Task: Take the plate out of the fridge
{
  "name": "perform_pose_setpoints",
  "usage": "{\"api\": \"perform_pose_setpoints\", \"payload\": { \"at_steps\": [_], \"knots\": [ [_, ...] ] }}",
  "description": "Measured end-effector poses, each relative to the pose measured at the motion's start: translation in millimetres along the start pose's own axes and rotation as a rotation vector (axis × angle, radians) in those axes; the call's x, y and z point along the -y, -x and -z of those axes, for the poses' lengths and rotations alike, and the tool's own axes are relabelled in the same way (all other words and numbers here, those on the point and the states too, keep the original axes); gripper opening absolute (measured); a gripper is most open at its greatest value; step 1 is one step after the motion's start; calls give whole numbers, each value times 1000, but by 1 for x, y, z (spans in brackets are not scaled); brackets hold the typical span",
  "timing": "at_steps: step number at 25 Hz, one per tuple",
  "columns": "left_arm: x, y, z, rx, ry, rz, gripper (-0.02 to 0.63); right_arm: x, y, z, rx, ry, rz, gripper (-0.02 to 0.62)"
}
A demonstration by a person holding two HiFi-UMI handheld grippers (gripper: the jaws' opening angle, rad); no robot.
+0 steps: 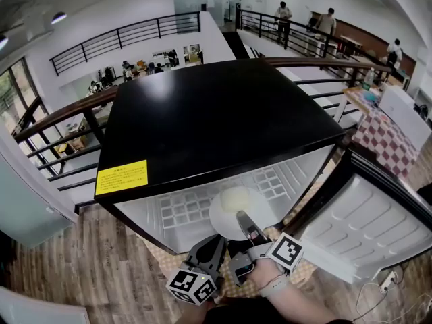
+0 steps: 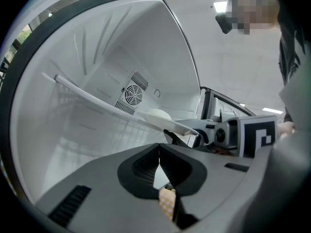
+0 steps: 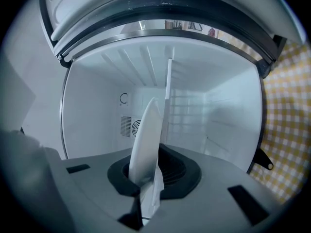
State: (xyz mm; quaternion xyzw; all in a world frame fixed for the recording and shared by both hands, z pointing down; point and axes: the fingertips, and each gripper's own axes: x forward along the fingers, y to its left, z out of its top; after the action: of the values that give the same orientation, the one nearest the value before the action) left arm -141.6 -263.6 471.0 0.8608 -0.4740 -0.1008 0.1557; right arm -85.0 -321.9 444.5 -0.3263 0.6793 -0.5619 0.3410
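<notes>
A white plate sits at the mouth of the open black fridge, just above its white wire shelf. My right gripper is shut on the plate's near rim. In the right gripper view the plate stands edge-on between the jaws of that gripper, with the fridge's white inside behind it. My left gripper hangs just below and left of the plate, shut and holding nothing. The left gripper view shows this gripper under the plate, which the right gripper holds.
The fridge door stands open to the right. A yellow checked mat lies under the fridge on the wood floor. A dark railing runs behind it, and a checked table stands at the far right.
</notes>
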Motion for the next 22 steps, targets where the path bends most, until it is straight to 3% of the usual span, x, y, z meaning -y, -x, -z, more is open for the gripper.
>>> {"api": "perform_pose_setpoints", "payload": {
  "at_steps": [17, 22],
  "knots": [
    [11, 33, -2, 0, -17, -7, 9, -7, 34, 12, -40, -1, -18, 44],
    [20, 47, 0, -2, -23, -5, 9, -12, 52, 16, -27, -38, -61, 44]
  ]
}}
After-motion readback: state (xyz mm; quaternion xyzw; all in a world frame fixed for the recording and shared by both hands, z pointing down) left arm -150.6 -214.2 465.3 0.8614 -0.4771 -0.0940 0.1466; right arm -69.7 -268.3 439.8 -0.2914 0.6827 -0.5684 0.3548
